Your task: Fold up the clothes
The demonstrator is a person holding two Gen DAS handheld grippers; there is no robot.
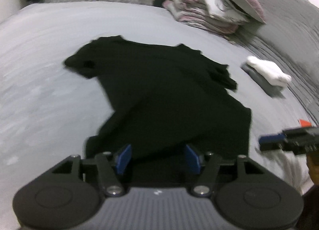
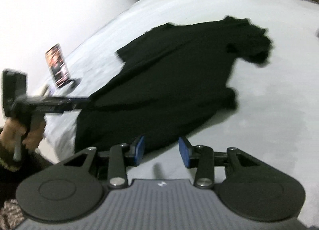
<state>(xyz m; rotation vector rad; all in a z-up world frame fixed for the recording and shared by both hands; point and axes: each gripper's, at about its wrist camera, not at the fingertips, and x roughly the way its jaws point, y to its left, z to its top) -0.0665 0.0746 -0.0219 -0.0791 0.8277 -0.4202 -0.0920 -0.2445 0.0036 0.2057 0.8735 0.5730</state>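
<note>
One black t-shirt [image 1: 159, 94] is lying spread out on the bed [image 1: 39, 60], on the grey sheet, roughly in the middle. It's looking a bit rumpled, with one sleeve sticking out on each side and the hem end nearest the cameras. That's the only garment being worked on, so count is one.

Two tools in play. The left hand-held gripper [image 1: 157, 159] is hovering over the hem with its two blue pads [image 1: 124, 158] standing apart, nothing pinched between them, so it's released. The right hand-held gripper [image 2: 161, 151] is sitting just off the shirt's edge, its two blue pads [image 2: 183, 152] also apart and gripping nothing, with bare sheet showing in the gap. From the right camera I'm also seeing one hand [image 2: 22, 130] wrapped around the left tool's handle.

Moving outward: one small folded stack [image 1: 267, 74] is sitting to the right of the shirt, a white piece on top of a grey one, well apart from it. Further back one pile of folded bedding [image 1: 211, 10] in grey, white and pink is resting by a grey pillow [image 1: 287, 10]. One phone [image 2: 57, 66] is standing propped up on the bed's left side, screen lit, but it's too blurry to read.

Writing-wise, I'm only making out one tiny white logo mark on each tool's ribbed body, not legible.
</note>
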